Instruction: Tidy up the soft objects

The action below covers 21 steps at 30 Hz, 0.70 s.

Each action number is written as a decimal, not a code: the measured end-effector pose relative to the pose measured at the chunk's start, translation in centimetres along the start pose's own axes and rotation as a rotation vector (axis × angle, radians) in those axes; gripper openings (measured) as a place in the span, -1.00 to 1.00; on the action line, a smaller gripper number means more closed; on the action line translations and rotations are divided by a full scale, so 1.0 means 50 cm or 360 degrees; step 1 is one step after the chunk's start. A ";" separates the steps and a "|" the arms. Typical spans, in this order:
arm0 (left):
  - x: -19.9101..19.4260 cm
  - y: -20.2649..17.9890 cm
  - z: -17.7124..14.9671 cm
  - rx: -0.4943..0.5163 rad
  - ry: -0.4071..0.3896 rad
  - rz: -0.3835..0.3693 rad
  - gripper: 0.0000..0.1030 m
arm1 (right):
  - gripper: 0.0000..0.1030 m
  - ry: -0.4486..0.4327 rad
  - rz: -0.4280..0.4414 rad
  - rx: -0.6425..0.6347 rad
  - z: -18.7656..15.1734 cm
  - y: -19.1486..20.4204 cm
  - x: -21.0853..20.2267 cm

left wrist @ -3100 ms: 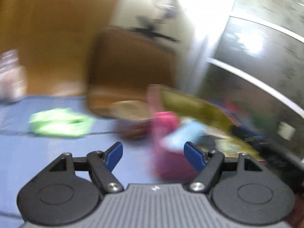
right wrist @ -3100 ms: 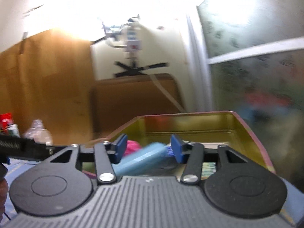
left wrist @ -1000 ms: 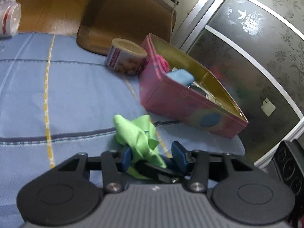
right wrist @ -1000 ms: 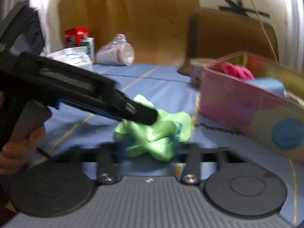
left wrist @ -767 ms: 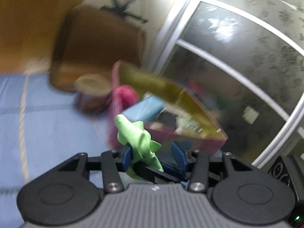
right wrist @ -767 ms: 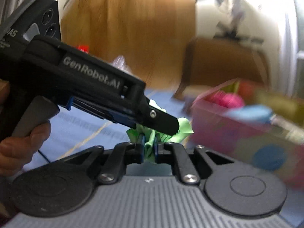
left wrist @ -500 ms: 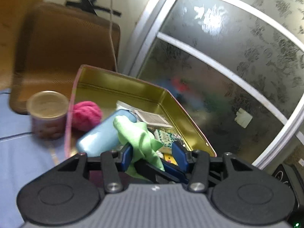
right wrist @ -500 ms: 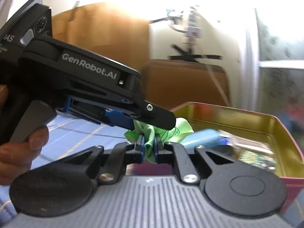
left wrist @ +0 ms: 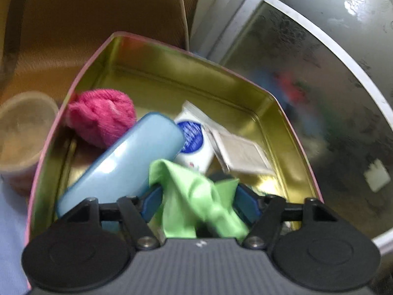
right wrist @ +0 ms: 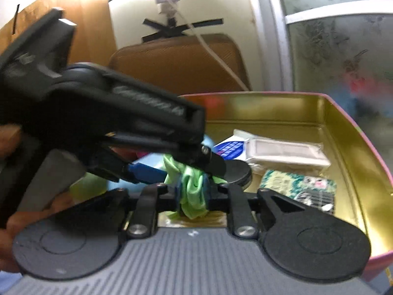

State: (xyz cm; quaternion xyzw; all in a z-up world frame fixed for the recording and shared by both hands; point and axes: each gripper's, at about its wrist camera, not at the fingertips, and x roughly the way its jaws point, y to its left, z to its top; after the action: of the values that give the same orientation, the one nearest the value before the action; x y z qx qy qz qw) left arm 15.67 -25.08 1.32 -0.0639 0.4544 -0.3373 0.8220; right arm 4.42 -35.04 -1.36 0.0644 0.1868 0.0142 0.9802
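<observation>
Green cloth [left wrist: 194, 196] bunched over tin [left wrist: 157, 73], between both grippers' opening jaws, lower end hidden, frames blurred

The left gripper [left wrist: 197, 202] hangs over a pink tin [left wrist: 81, 73] with a gold inside, its jaws opening around a crumpled green cloth [left wrist: 194, 201] that lies between the blue pads [left wrist: 152, 202]. In the tin lie a pink pompom [left wrist: 103, 116], a pale blue case [left wrist: 127, 162], a white packet with a blue circle [left wrist: 194, 145] and a flat white sachet [left wrist: 242, 153]. A blurred cup [left wrist: 22, 130] stands just outside the tin's left wall.
</observation>
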 end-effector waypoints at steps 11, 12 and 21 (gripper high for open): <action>-0.109 -0.035 -0.045 0.0213 -0.0270 0.0041 0.43 | 0.45 -0.0257 -0.0124 0.0151 -0.033 -0.023 -0.139; -0.121 -0.041 -0.050 0.0227 -0.0295 0.0048 0.45 | 0.45 -0.0258 -0.0113 0.0169 -0.034 -0.023 -0.149; -0.240 -0.011 -0.182 0.0322 -0.0441 0.0105 0.49 | 0.45 -0.0252 -0.0050 0.0264 -0.036 -0.004 -0.188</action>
State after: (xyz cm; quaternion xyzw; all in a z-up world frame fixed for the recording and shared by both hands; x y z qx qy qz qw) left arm 3.90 -16.31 4.70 -0.0117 0.3023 -0.3422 0.8896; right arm -4.99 -35.50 0.40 0.1431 0.1104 -0.0219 0.9833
